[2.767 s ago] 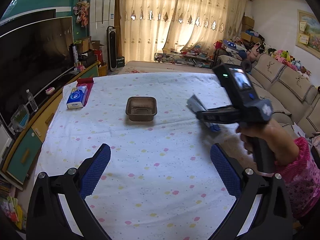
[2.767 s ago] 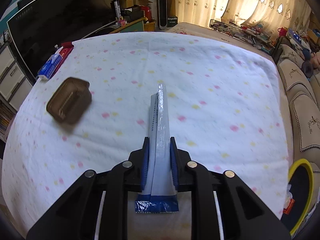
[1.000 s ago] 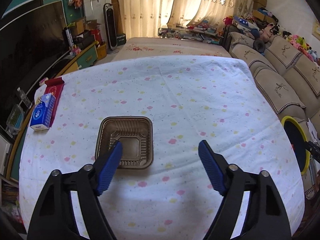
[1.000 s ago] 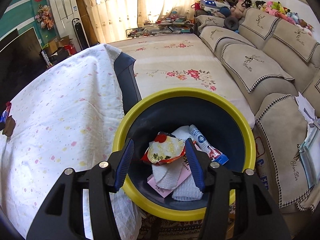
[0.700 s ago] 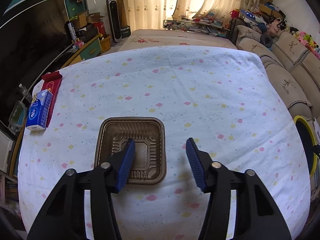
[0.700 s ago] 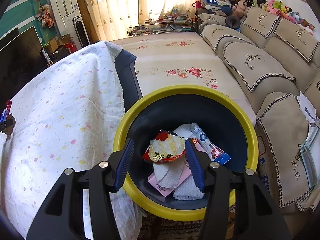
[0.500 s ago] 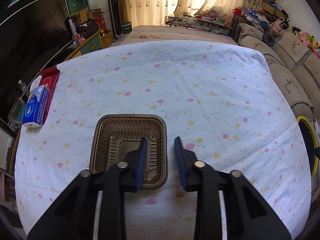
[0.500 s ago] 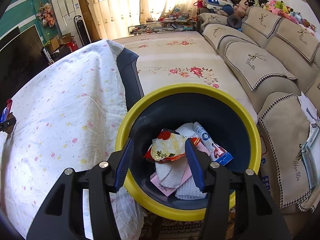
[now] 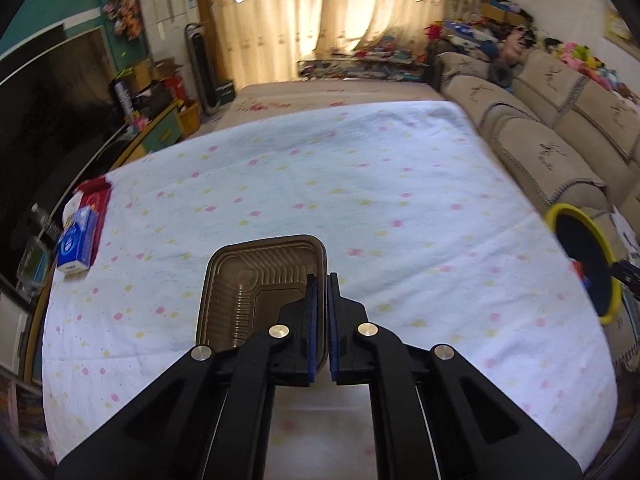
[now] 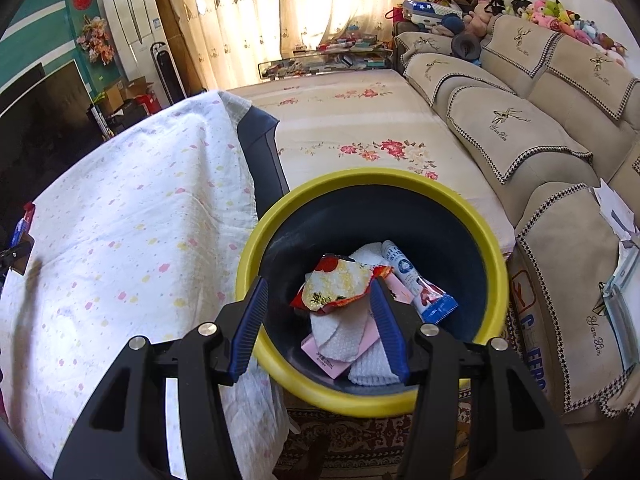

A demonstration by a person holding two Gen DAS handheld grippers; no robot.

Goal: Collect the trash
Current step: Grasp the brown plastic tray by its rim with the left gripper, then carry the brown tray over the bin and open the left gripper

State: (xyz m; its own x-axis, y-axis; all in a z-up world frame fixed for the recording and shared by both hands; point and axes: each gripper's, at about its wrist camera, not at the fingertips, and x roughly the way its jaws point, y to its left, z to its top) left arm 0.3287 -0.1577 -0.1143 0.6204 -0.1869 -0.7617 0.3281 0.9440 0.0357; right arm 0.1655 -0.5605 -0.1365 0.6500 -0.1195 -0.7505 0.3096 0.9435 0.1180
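My left gripper is shut on the right wall of a brown plastic tray that sits over the spotted tablecloth. My right gripper is open and empty, held above a dark bin with a yellow rim. In the bin lie a red and yellow snack wrapper, a white and blue tube wrapper, white tissues and a pink packet. The bin also shows at the right edge of the left wrist view.
A blue tissue pack and a red packet lie at the table's left edge. A beige sofa runs along the right. A flowered floor mat lies beyond the bin. A TV and cabinet stand at the left.
My left gripper closed on the tray's right wall and the view tilted as it lifted slightly. My right gripper stayed open over the bin, with the tube wrapper lying inside.
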